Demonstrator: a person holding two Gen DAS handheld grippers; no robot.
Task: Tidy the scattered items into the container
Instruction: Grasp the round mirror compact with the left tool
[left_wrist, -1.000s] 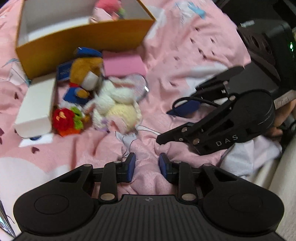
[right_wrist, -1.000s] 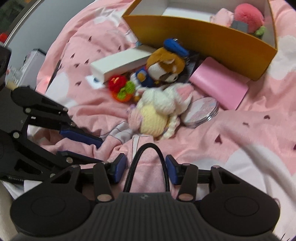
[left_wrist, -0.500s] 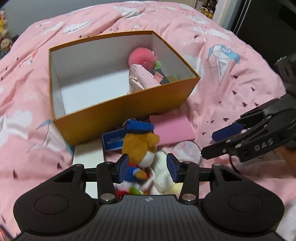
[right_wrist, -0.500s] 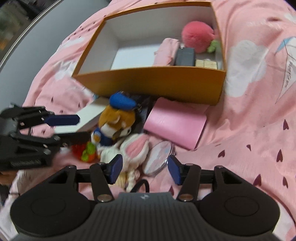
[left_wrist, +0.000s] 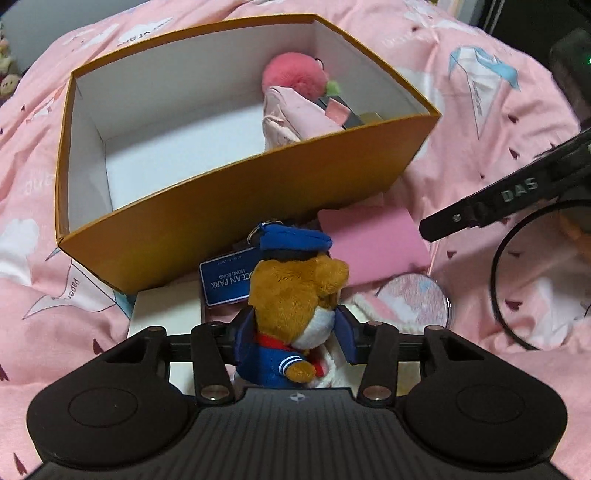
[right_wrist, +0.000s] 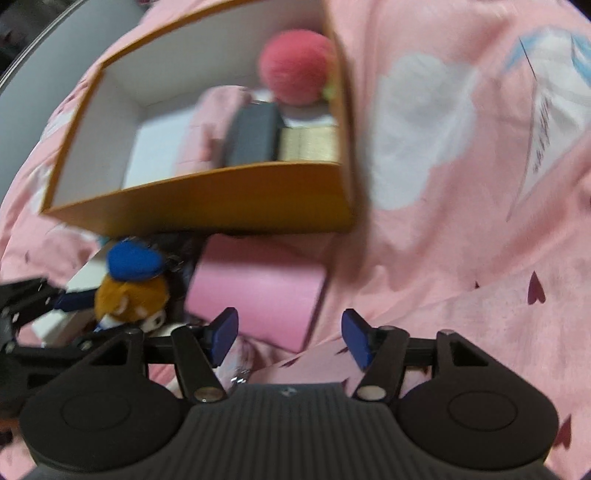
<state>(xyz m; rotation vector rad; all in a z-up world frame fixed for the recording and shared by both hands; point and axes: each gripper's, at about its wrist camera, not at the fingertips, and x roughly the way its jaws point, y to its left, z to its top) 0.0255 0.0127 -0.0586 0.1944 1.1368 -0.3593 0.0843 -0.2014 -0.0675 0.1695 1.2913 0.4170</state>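
Note:
An orange box (left_wrist: 236, 206) with a white inside stands on the pink bedspread; it also shows in the right wrist view (right_wrist: 207, 199). It holds a pink pompom (left_wrist: 295, 72), a pink pouch (left_wrist: 291, 118) and small boxes. My left gripper (left_wrist: 295, 343) is open with its jaws on both sides of a brown plush in a blue sailor cap (left_wrist: 295, 295), which also shows in the right wrist view (right_wrist: 129, 288). My right gripper (right_wrist: 290, 336) is open and empty above a pink box (right_wrist: 255, 291).
Beside the plush lie a long white box (left_wrist: 162, 310), a blue tag (left_wrist: 229, 280), a round mirror (left_wrist: 413, 299) and a white knitted toy (left_wrist: 365, 306). The right gripper's finger (left_wrist: 498, 199) reaches in from the right of the left wrist view.
My left gripper has moved forward, so the sailor plush now sits between its jaws. My right gripper has moved forward and right over the pink box, closer to the orange box.

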